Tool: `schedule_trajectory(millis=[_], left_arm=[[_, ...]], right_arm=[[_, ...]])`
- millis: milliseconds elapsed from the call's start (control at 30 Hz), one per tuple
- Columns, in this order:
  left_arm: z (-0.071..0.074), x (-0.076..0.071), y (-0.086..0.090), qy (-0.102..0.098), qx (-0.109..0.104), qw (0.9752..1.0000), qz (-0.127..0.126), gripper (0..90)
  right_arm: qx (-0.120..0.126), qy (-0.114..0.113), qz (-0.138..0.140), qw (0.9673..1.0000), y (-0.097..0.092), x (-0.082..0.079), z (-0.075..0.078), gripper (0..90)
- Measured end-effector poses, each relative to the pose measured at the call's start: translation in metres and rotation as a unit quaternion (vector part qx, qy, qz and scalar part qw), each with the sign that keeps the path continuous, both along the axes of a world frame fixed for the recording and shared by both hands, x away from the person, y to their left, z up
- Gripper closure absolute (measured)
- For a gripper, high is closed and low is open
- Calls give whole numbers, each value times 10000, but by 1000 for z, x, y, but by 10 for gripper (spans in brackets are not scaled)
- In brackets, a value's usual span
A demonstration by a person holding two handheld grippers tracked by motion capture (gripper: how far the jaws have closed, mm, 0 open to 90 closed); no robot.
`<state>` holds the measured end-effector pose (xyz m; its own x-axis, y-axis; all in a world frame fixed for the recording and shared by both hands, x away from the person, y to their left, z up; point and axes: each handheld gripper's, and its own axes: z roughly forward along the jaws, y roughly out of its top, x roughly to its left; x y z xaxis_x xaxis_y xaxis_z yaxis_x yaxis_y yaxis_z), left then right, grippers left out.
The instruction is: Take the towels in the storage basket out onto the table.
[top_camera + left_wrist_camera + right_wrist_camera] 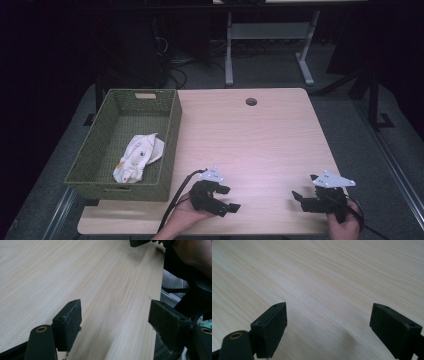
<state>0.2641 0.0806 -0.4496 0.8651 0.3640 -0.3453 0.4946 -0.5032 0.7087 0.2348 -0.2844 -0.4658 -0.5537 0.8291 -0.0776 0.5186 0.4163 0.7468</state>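
From the high view I see the white cloth (pixel 138 157) lying in the green wicker basket (pixel 172 130), well apart from both grippers. My left gripper (pixel 227 198) and right gripper (pixel 300 196) hover low over the table (pixel 260 135). Their own views show the jaws spread wide over bare wood, nothing between.

The table (pixel 250 140) was pale wood-grain laminate, smooth and matt. At the left of the high view stood a basket (pixel 172 145) of coarse green weave, with soft, crumpled printed cloth (pixel 136 157) inside. The left gripper (pixel 115 317) had matt black plastic jaws with rough, fuzzy pads (pixel 75 322) (slightly frayed); the right gripper (pixel 328 327) looked smoother.
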Motion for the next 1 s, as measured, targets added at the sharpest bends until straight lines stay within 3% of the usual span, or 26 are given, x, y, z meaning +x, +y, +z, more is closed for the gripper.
schedule_trajectory(millis=[167, 267, 367, 700, 833, 1000], left_arm=[[5, 1, 1, -67, -30, 10000, 20, 259], [14, 4, 5, -108, -161, 9998, 59, 259], [19, 6, 4, -86, -125, 9999, 62, 249], [60, 19, 3, -376, -186, 9990, 129, 248], [68, 23, -1, -437, -39, 9990, 77, 240], [77, 30, -3, -336, 89, 9994, -29, 231]], right_arm=[[37, 1, -35, 10000, -1, 0, 1, 140], [65, -21, -52, 10000, -3, -1, 1, 140], [67, -32, -73, 9999, -3, 0, 1, 140], [2, -38, -30, 10000, 0, -1, 1, 140], [6, -35, -52, 10000, 1, -1, 1, 140], [28, -53, -35, 10000, 0, -2, 2, 140]])
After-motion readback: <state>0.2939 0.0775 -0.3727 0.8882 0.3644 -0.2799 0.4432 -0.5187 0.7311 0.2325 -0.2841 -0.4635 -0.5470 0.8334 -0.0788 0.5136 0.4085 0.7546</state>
